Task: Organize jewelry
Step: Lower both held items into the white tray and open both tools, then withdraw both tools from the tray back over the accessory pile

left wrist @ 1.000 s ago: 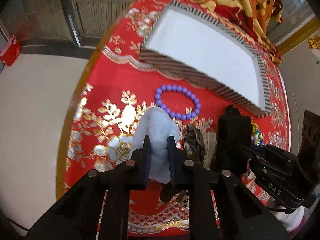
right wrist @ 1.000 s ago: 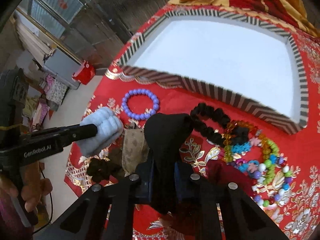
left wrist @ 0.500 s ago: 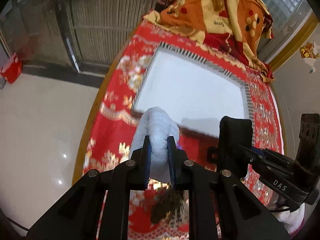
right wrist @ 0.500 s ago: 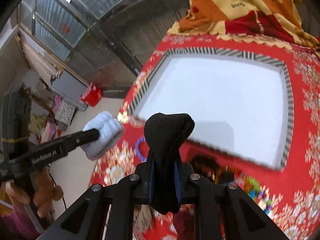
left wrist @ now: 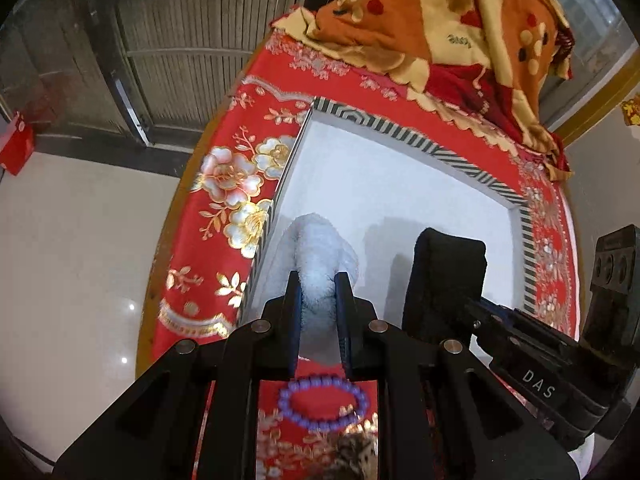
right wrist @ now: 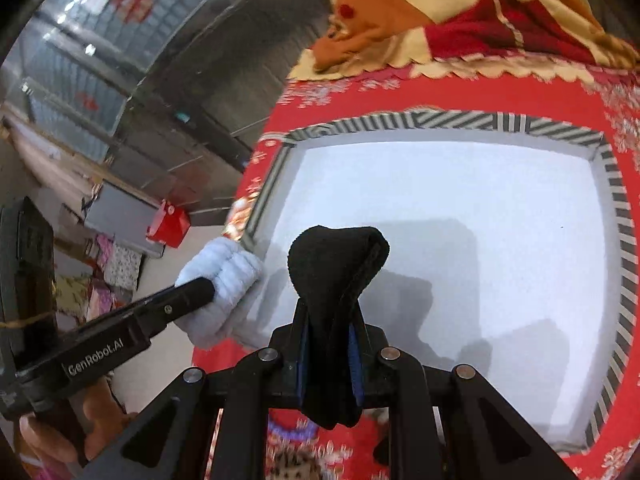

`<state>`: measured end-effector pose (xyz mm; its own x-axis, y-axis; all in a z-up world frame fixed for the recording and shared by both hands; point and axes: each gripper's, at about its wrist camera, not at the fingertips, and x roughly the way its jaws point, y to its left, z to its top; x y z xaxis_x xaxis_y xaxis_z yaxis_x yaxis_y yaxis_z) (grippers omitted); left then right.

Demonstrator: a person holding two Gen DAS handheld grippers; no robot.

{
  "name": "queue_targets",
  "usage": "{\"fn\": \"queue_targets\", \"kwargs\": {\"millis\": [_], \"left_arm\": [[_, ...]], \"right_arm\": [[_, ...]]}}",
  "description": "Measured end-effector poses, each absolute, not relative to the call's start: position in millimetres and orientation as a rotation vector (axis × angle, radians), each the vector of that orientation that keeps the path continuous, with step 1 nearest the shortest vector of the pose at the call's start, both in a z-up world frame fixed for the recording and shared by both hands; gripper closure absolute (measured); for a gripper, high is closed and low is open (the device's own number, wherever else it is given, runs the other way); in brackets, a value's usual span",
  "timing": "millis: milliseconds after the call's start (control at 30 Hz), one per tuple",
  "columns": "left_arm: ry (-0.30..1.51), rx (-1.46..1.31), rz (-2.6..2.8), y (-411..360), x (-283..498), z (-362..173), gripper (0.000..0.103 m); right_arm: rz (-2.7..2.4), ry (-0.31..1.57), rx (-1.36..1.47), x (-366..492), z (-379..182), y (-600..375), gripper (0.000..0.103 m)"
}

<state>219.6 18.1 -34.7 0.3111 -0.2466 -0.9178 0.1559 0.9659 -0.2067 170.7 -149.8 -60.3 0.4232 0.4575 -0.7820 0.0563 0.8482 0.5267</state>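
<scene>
My left gripper [left wrist: 318, 280] is shut on a fluffy pale-blue scrunchie [left wrist: 316, 252] and holds it over the near-left corner of the white tray [left wrist: 400, 132] with a black-and-white striped rim. My right gripper [right wrist: 332, 312] is shut on a black scrunchie [right wrist: 336, 264], held above the tray's [right wrist: 440, 120] near side. The left gripper's pale-blue scrunchie also shows in the right wrist view [right wrist: 220, 284]. The black scrunchie shows in the left wrist view [left wrist: 444, 280]. A purple bead bracelet [left wrist: 322, 400] lies on the red cloth below my left gripper.
The round table has a red and gold floral cloth [left wrist: 232, 184]. An orange and yellow blanket [left wrist: 440, 20] is heaped behind the tray. A brown patterned hair tie [left wrist: 356, 456] lies near the bracelet. The table edge and pale floor [left wrist: 60, 260] are at left.
Both grippers have moved forward and up from the jewelry pile to above the near part of the white tray, still holding their scrunchies. The bracelet now lies beneath the left gripper.
</scene>
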Motion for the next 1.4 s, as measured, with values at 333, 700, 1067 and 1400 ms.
{"fn": "queue_targets", "kwargs": {"millis": [333, 700, 1067, 1400], "left_arm": [[1.285, -0.048, -0.248, 11.2, 232.4, -66.3, 0.088], [1.286, -0.072, -0.237, 18.0, 217.8, -60.6, 0.062], [1.196, -0.028, -0.187, 15.2, 168.9, -25.1, 0.057], [1.135, 0.008, -0.165, 3.4, 112.6, -7.7, 0.057]], "right_arm": [[0.275, 1.193, 0.599, 186.5, -95.5, -151.4, 0.087], [0.266, 1.144, 0.581, 170.4, -72.9, -166.7, 0.065], [0.253, 1.086, 0.493, 122.1, -25.4, -166.7, 0.059], [0.196, 1.057, 0.403, 57.1, -10.6, -179.2, 0.059]]}}
